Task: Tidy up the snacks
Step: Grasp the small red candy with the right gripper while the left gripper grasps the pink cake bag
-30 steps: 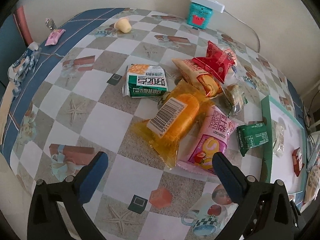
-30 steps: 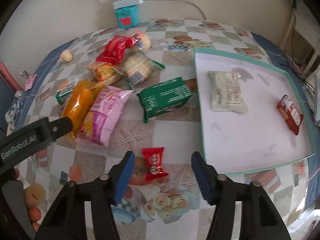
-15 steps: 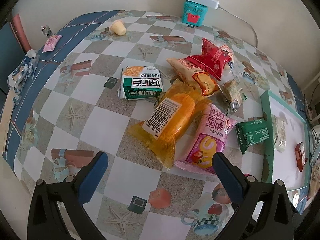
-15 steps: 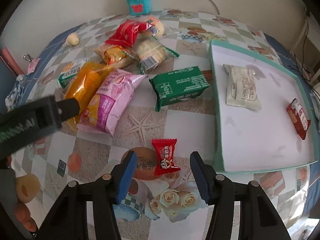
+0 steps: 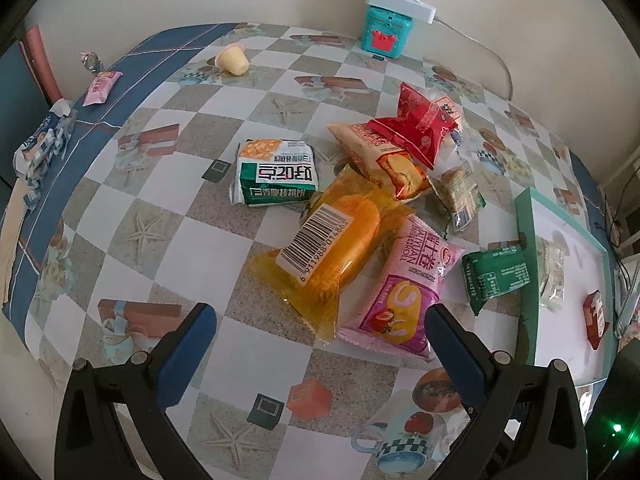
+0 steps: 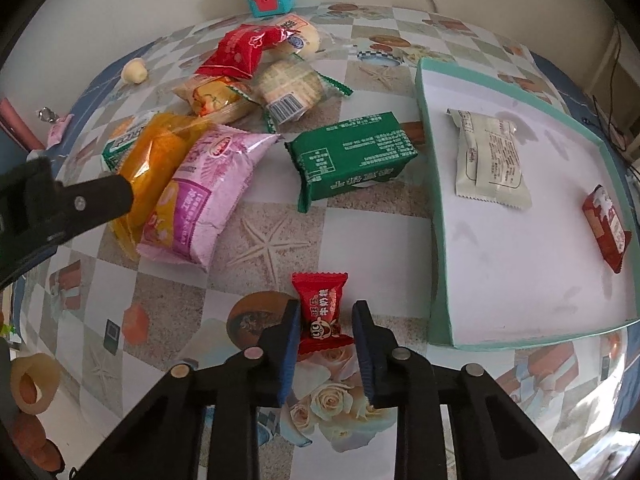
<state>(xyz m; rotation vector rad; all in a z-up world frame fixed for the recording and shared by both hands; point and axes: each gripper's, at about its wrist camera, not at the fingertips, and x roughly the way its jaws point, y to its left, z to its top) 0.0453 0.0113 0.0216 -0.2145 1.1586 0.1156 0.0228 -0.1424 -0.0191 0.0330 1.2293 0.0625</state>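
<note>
A checked tablecloth (image 6: 272,236) printed with starfish, cups and roses covers the table against a cream wall. At right lies a teal-rimmed tray (image 6: 436,216) holding a pale packet (image 6: 490,160) and a small red one (image 6: 606,226). The pink bag (image 5: 404,284) reads "SWISS ROLL". The near red candy (image 6: 320,308) sits clamped in the right gripper (image 6: 326,320), whose jaws just closed. The left gripper (image 5: 320,332) gapes wide, holding nothing.

My desk (image 6: 280,240) wears a smooth printed oilcloth w/ slight sheen; red candy (image 6: 320,308) wrapper is glossy plastic film; tray (image 6: 434,200) looks matt card.
</note>
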